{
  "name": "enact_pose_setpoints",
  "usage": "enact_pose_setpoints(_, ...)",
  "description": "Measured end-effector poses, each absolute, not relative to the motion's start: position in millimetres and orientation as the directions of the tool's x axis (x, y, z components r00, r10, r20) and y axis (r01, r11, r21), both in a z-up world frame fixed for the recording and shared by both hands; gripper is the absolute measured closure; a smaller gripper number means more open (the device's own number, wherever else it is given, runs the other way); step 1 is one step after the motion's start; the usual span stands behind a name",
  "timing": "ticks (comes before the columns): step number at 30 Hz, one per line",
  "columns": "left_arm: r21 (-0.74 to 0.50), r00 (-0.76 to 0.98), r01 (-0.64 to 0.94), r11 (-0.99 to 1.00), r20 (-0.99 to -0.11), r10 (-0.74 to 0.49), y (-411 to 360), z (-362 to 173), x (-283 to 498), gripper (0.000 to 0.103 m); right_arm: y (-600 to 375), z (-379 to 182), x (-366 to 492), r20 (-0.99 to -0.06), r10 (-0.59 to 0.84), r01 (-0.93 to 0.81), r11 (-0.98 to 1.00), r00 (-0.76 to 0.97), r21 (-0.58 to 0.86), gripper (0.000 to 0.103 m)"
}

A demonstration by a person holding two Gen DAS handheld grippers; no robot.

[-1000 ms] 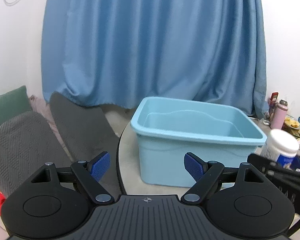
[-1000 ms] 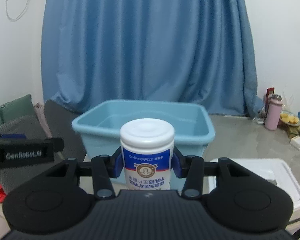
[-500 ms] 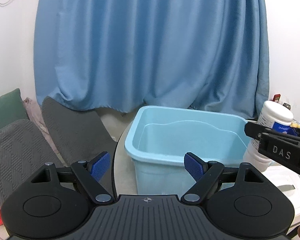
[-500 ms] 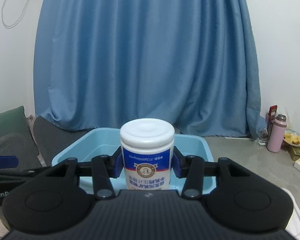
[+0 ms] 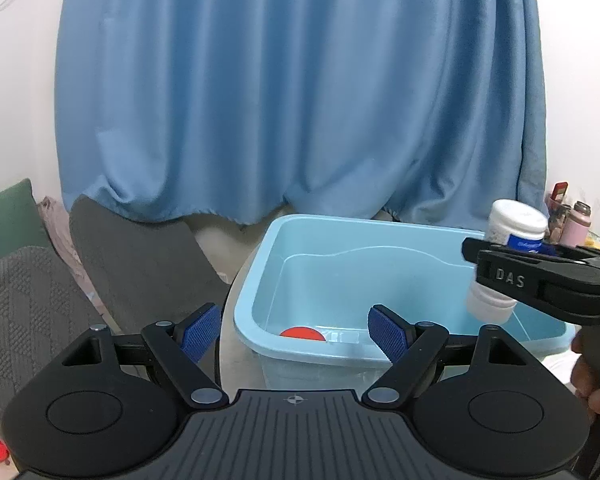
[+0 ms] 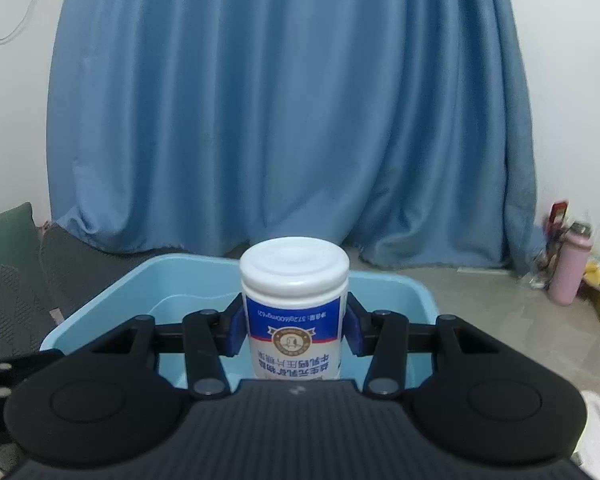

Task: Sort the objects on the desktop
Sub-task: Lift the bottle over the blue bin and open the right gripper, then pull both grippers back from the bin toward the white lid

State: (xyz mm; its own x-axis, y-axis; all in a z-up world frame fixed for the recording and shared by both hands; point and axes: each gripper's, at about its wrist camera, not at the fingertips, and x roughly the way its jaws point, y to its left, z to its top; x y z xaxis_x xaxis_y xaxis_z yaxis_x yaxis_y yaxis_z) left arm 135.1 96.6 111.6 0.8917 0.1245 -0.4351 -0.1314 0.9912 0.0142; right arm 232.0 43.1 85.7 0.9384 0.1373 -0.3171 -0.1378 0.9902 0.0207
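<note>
Right wrist: our right gripper (image 6: 294,322) clamps the bottle (image 6: 294,304) above the tub (image 6: 412,292); lower first, then release. Left gripper (image 5: 294,328) jaws gape, holding nothing.

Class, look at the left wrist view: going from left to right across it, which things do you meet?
Green cushion → grey blanket → light blue tub → white bottle → pink flask.

Evenly, softly lit indoors, without hard shadows or glare. Strong fisheye bending at dark-vignetted corners. Slightly blurred around the flask (image 6: 570,268) at right.
</note>
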Motion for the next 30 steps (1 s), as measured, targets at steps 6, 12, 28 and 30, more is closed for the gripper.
enact_pose_setpoints(6,0.003,0.889,-0.148,0.989,-0.437,0.134,96,111,140,0.020,48,88,226,-0.286,0.107,-0.123,0.992,0.952,-0.038,0.000)
enact_pose_setpoints(12,-0.007,0.890,-0.155,0.988,-0.436,0.136,94,108,131,0.020,43,88,206,-0.271,0.130,-0.141,0.990,0.954,-0.024,0.000)
enact_pose_setpoints(28,-0.012,0.888,-0.150,0.989,-0.442,0.129,74,88,58,0.020,18,73,120,-0.298,0.092,-0.094,0.996,0.950,0.006,0.000)
enact_pose_setpoints(30,-0.017,0.883,-0.154,0.988,-0.450,0.130,73,83,47,0.020,15,68,108,-0.306,0.090,-0.094,0.996,0.948,0.002,0.000)
